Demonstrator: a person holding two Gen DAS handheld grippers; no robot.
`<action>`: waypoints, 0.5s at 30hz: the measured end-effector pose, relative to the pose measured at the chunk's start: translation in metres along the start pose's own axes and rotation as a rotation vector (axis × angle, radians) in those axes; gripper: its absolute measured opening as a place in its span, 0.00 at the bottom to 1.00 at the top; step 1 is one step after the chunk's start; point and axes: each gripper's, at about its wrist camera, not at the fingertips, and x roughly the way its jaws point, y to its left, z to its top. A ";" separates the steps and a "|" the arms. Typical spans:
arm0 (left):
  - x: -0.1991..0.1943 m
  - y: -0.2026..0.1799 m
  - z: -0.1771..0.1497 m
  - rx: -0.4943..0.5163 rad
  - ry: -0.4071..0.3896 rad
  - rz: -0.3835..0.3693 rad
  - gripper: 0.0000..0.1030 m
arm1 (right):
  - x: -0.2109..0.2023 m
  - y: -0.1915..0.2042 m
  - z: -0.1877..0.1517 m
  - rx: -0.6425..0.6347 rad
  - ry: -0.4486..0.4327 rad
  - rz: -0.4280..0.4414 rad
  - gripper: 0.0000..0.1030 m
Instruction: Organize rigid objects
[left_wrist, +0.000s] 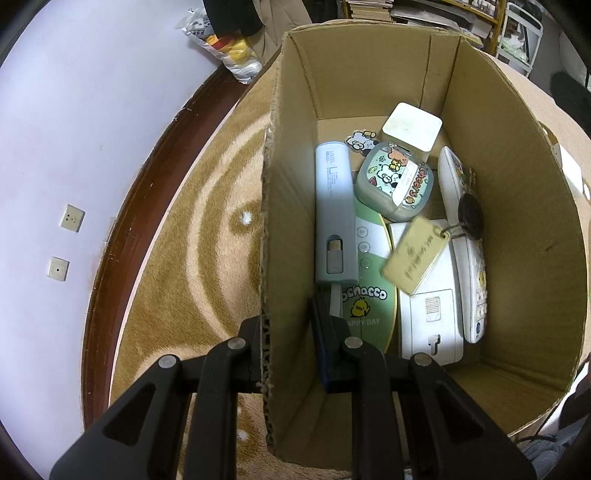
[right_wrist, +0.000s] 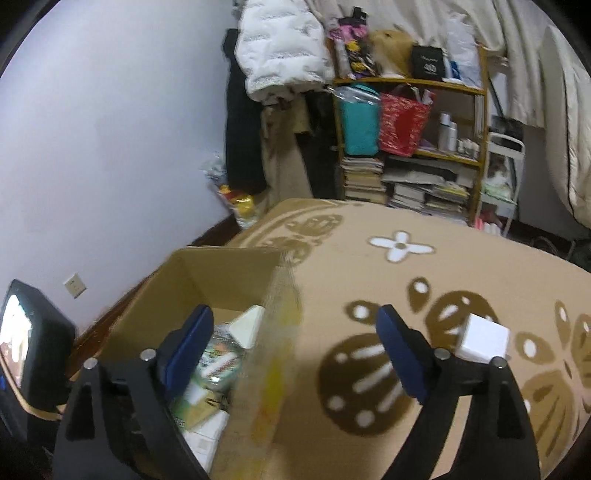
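Several gadgets (left_wrist: 334, 214) fill the cardboard box (left_wrist: 517, 229).

Both wrist views overlook the cardboard box (left_wrist: 369, 74)

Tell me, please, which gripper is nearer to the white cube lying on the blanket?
Right. The white cube lies just outside the right gripper, past its right-hand jaw. The left gripper straddles the cardboard box wall, away from it.
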 end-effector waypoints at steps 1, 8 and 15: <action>0.000 0.000 0.000 0.000 0.000 0.000 0.18 | 0.000 -0.005 0.000 0.004 0.002 -0.017 0.99; 0.000 -0.001 0.000 0.002 0.000 0.003 0.19 | 0.006 -0.049 -0.007 0.117 0.013 -0.154 1.00; 0.000 -0.004 -0.001 0.006 0.002 0.007 0.19 | 0.026 -0.082 -0.028 0.190 0.068 -0.262 1.00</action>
